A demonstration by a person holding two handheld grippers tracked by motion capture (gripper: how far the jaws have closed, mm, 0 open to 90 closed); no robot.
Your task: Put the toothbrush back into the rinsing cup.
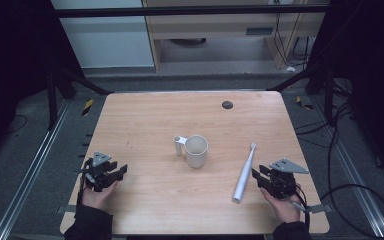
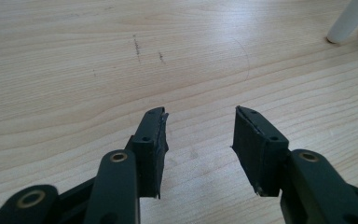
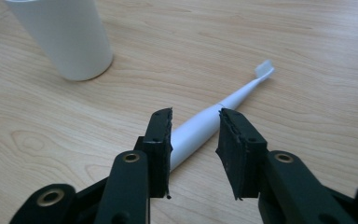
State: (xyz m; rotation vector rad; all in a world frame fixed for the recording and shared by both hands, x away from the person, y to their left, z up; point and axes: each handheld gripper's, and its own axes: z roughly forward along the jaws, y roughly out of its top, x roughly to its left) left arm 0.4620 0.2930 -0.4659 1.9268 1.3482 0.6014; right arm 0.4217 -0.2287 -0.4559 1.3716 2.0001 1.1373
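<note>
Right gripper [image 3: 195, 116], jaws parted and empty, poised over a white plastic electric toothbrush [image 3: 200, 125]: light, rigid, slippery; best grasped mid-handle.

- Worktop [image 1: 145, 120]: light wood grain, rounded corners, centre of the high view.
- Small dark round disc [image 1: 227, 104] on the worktop, upper right of centre, near the far edge.
- Faint dark scuff marks [image 2: 136, 45] on the wood, upper left of centre in the left gripper view.
- Grey floor [image 1: 30, 130] around the worktop; black cables [image 1: 330, 135] trail at right.
- Yellow-black tape strip [image 1: 87, 106] on the floor, left of the far corner.
- Pale cabinet [image 1: 230, 30] at top of frame.
</note>
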